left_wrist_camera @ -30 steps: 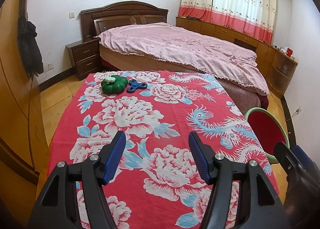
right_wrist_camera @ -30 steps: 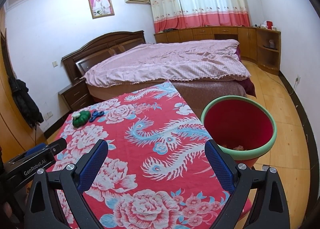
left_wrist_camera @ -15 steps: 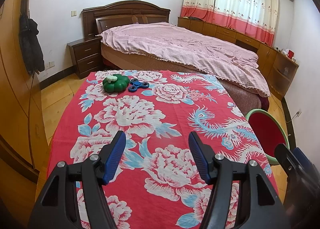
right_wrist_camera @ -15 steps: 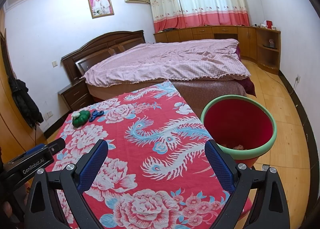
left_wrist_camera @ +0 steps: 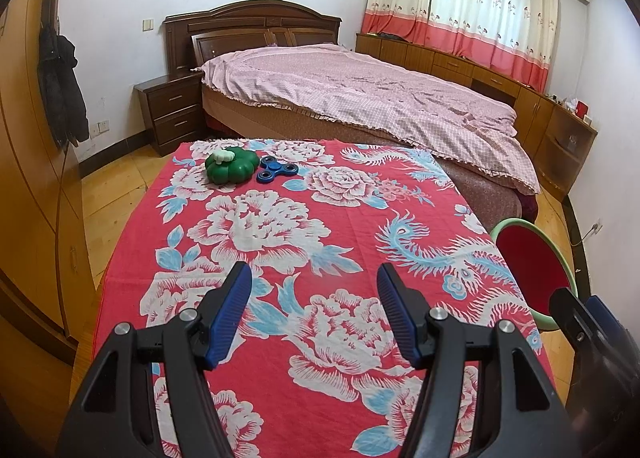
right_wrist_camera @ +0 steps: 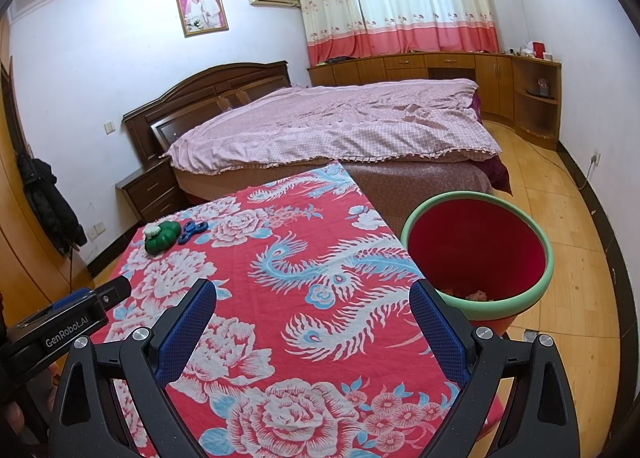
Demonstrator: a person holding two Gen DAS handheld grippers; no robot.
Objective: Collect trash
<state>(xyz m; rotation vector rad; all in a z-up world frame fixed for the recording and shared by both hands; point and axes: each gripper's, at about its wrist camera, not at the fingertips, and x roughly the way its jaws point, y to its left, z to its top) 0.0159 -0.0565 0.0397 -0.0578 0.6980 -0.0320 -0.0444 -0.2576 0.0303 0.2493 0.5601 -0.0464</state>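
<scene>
Fingers of the left gripper (left_wrist_camera: 314, 290) and right gripper (right_wrist_camera: 312, 308) spread wide, empty; green pumpkin toy (left_wrist_camera: 231, 166) and blue spinner (left_wrist_camera: 277, 171) lie upper left, well apart.

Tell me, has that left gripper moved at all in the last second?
Yes. The left gripper has crept forward along the table: the green pumpkin toy sits slightly lower and nearer in its view than before.

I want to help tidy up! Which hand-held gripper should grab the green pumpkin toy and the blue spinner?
Probably the left hand-held gripper: it is open and faces the green pumpkin toy and blue spinner almost straight ahead. The right hand-held gripper sits beside the red bin, farther from them.
</scene>
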